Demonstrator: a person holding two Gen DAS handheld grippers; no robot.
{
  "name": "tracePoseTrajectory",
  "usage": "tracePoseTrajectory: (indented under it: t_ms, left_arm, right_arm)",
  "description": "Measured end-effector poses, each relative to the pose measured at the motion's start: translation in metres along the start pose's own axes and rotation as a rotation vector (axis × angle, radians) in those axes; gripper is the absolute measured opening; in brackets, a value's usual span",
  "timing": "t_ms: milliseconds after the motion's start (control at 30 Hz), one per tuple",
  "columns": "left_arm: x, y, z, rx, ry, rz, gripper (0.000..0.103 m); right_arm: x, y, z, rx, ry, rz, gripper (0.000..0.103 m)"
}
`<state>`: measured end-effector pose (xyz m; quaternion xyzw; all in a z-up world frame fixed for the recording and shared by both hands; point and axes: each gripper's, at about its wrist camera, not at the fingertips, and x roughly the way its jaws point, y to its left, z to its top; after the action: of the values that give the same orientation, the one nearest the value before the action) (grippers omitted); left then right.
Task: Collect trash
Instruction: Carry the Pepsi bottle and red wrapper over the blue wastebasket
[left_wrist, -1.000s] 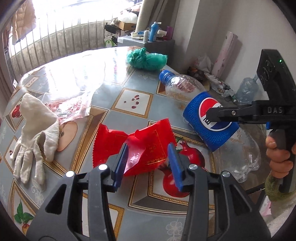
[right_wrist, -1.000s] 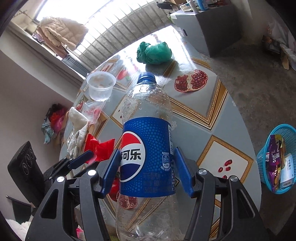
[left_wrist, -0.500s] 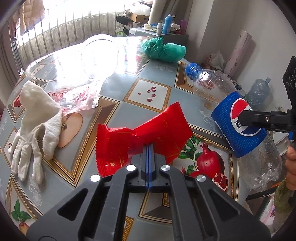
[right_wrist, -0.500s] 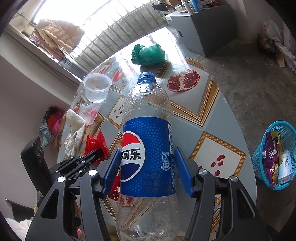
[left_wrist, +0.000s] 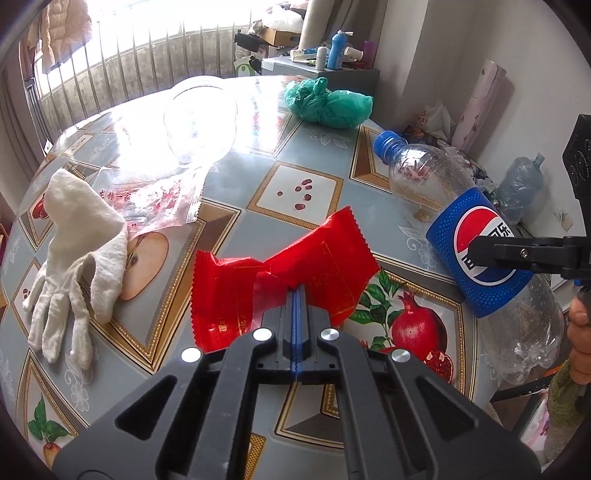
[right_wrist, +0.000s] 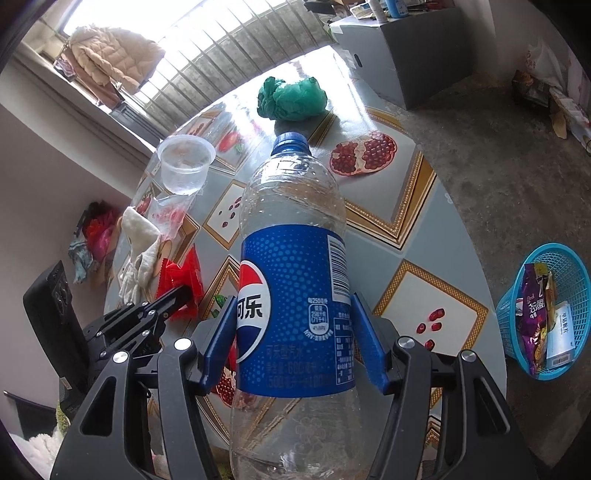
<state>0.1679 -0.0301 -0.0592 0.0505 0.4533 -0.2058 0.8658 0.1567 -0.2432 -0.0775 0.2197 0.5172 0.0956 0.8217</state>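
Observation:
My left gripper (left_wrist: 297, 291) is shut on the near edge of a crumpled red wrapper (left_wrist: 325, 254), which lies on the patterned table (left_wrist: 295, 173). My right gripper (right_wrist: 293, 332) is shut on the blue label of an empty Pepsi bottle (right_wrist: 295, 280), with a blue pad pressing each side. In the left wrist view the bottle (left_wrist: 476, 236) hangs tilted over the table's right edge, cap pointing up and left. The right wrist view shows the left gripper (right_wrist: 181, 295) low at the left, pinching the red wrapper (right_wrist: 181, 273).
A white glove (left_wrist: 81, 254), a clear printed wrapper (left_wrist: 155, 199), a clear plastic cup (left_wrist: 201, 118) and a green plastic bag (left_wrist: 328, 99) lie on the table. A blue mesh basket (right_wrist: 546, 310) holding packets stands on the floor to the right.
My left jaws, open around the red wrapper a second ago, have shut on it. The right gripper still holds the bottle in much the same place.

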Motion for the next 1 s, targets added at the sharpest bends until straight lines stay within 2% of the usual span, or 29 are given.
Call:
tracePoseTrajectory:
  t_ms: [133,267,533,667,800,900,1000]
  left_arm:
    - [-0.002,0.001,0.004,-0.001,-0.011,0.005,0.000]
    - [-0.011,0.004,0.010,-0.008,-0.036,0.009,0.000]
    - [-0.054,-0.008,0.034,0.006,-0.152,-0.029,0.000]
    - [-0.067,-0.029,0.054,0.028,-0.191,-0.101,0.000]
    - [-0.072,-0.066,0.073,0.087,-0.221,-0.191,0.000]
    - [-0.070,-0.100,0.087,0.133,-0.225,-0.269,0.000]
    - [-0.058,-0.140,0.100,0.169,-0.195,-0.361,0.000]
  right_arm:
    - [0.008,-0.001,-0.002,0.007,0.023,0.007,0.059]
    - [0.002,-0.008,-0.004,0.033,0.004,0.048,0.058]
    - [-0.028,-0.035,-0.008,0.131,-0.064,0.167,0.057]
    - [-0.055,-0.052,-0.011,0.170,-0.137,0.173,0.057]
    - [-0.090,-0.081,-0.018,0.232,-0.224,0.166,0.057]
    - [-0.117,-0.111,-0.028,0.290,-0.288,0.121,0.057]
    - [-0.139,-0.145,-0.042,0.365,-0.339,0.066,0.057]
